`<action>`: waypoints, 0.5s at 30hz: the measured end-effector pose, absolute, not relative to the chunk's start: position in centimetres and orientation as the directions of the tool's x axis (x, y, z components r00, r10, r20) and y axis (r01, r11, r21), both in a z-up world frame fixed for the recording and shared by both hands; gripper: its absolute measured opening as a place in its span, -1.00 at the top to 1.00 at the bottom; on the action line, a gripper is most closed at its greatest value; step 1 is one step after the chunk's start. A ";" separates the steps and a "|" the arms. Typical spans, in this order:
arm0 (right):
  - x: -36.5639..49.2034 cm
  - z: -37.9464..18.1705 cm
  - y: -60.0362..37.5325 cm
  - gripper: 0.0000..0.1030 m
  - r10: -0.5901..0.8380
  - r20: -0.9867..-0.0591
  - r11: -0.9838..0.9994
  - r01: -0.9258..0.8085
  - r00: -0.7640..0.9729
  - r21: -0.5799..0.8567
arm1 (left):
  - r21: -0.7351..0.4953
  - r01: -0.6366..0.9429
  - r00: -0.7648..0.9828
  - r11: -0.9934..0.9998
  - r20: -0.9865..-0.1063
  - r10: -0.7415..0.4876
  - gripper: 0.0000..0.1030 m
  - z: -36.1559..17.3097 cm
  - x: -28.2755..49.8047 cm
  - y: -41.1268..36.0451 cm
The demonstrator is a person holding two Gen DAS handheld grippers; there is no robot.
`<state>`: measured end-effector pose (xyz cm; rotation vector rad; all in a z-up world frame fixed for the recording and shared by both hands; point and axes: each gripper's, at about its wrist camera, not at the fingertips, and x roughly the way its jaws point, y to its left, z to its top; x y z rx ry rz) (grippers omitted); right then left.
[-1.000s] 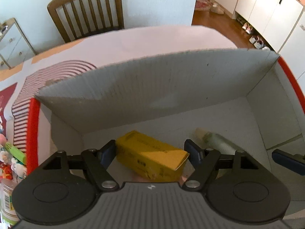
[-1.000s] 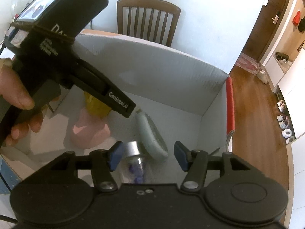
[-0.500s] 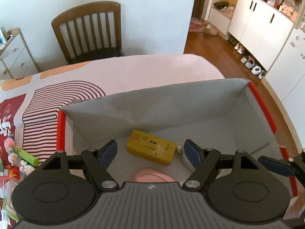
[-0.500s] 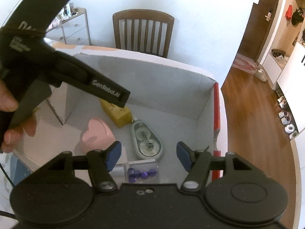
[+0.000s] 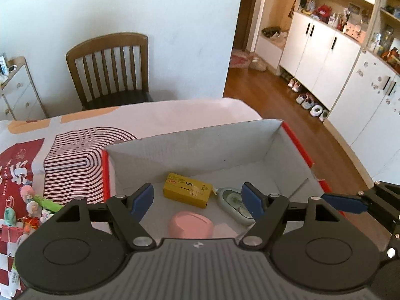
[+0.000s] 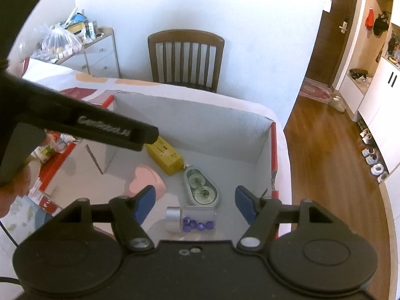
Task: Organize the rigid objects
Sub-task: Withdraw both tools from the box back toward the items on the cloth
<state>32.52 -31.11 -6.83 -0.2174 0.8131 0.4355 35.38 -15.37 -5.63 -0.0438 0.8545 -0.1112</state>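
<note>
A white cardboard box (image 5: 200, 150) with red edges sits on the table; it also shows in the right wrist view (image 6: 200, 122). Inside lie a yellow box (image 5: 187, 193) (image 6: 165, 156), a pink heart-shaped case (image 5: 191, 227) (image 6: 146, 181), a pale green correction-tape dispenser (image 5: 233, 206) (image 6: 201, 187) and a clear jar with purple beads (image 6: 191, 220). My left gripper (image 5: 197, 201) is open and empty above the box. My right gripper (image 6: 195, 203) is open and empty above the jar. The left gripper's body crosses the right wrist view at left.
A patterned tablecloth (image 5: 75, 155) covers the table. Small toys and a green marker (image 5: 47, 203) lie at the left. A wooden chair (image 5: 110, 70) stands behind the table. A drawer unit (image 6: 97, 52) with clutter is at the back left. Wooden floor and white cabinets (image 5: 325, 57) are to the right.
Both grippers have risen up and away from the box interior, empty. The yellow box and the bead jar now lie at rest on the box floor.
</note>
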 end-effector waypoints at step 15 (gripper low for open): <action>26.8 -4.2 -28.4 -0.60 0.336 -0.700 0.895 -0.446 0.630 0.029 | -0.093 0.130 0.718 0.987 -0.678 -0.158 -0.50 -2.7 27.4 -11.1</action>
